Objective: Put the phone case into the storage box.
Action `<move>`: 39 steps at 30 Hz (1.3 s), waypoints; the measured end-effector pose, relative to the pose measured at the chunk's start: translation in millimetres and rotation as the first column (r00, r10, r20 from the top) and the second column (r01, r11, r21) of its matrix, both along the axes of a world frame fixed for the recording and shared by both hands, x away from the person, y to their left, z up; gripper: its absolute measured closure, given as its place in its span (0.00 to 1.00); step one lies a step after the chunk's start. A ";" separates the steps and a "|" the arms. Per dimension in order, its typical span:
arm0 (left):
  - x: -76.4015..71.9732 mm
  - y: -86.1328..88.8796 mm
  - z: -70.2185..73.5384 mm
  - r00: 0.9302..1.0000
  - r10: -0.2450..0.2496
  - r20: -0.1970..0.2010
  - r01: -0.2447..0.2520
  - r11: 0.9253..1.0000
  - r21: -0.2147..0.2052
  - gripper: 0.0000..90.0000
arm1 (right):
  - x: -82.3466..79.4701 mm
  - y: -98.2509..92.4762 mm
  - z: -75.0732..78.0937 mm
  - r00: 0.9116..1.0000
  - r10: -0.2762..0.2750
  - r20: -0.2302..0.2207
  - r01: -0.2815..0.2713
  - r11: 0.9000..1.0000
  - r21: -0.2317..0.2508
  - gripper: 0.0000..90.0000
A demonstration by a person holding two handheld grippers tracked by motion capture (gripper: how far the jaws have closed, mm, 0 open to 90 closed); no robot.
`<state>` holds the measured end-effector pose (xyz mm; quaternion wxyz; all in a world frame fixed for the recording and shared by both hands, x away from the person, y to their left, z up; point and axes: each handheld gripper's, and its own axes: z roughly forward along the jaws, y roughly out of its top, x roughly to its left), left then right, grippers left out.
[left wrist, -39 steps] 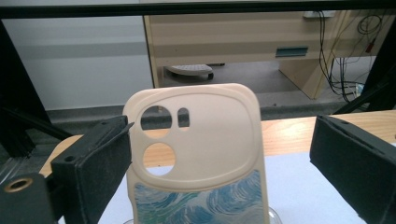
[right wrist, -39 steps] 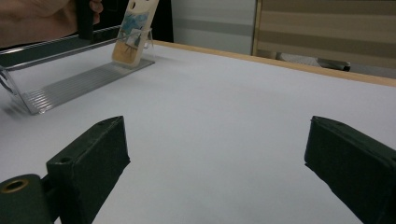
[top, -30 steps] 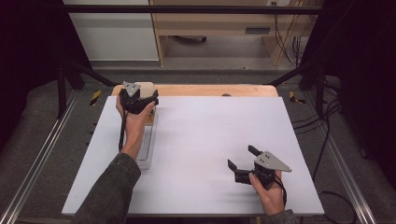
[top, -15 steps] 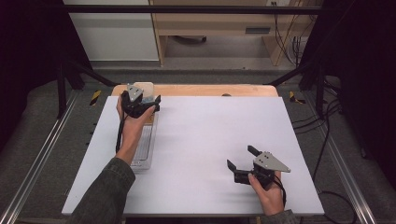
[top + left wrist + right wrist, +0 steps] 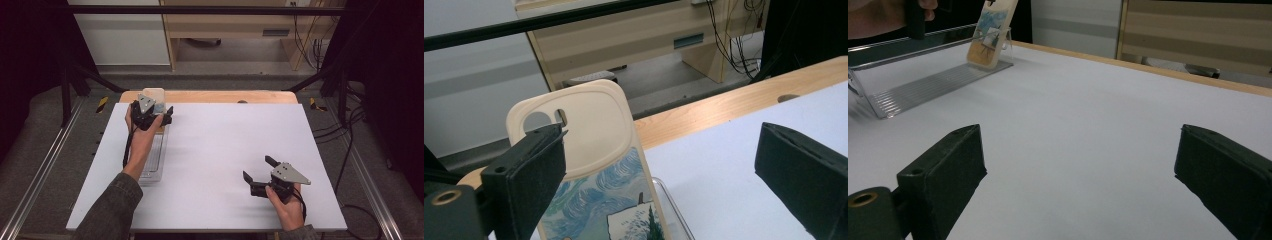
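Since a second ago, my left gripper (image 5: 161,114) has slid slightly toward 3 o'clock at the desk's (image 5: 220,150) far-left corner, its fingers released, spread either side of the phone case (image 5: 594,165). That case leans upright at the far end of the clear ridged stand (image 5: 923,86), around 10 o'clock. My right gripper (image 5: 257,170) sits at 5 o'clock, fingers spread, empty.

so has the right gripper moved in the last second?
No. The right gripper sits at the same spot on the white table, near its front edge, jaws open.
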<state>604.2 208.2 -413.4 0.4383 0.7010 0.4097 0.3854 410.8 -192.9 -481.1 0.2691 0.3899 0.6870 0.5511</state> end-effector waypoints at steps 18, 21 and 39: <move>-20.7 -21.4 5.5 0.988 -0.149 0.035 0.138 0.967 0.213 0.06 | 0.4 -0.1 -0.8 1.000 -0.003 0.002 0.003 1.000 -0.011 0.06; -23.9 -24.4 5.1 0.986 -0.166 0.017 0.159 0.966 0.203 0.06 | -0.1 -0.8 -0.3 1.000 -0.009 0.003 0.009 1.000 -0.006 0.06; -45.6 -38.6 22.7 0.972 -0.236 -0.006 0.234 0.960 0.155 0.06 | -1.5 -2.3 0.4 1.000 -0.020 0.016 0.020 1.000 -0.008 0.06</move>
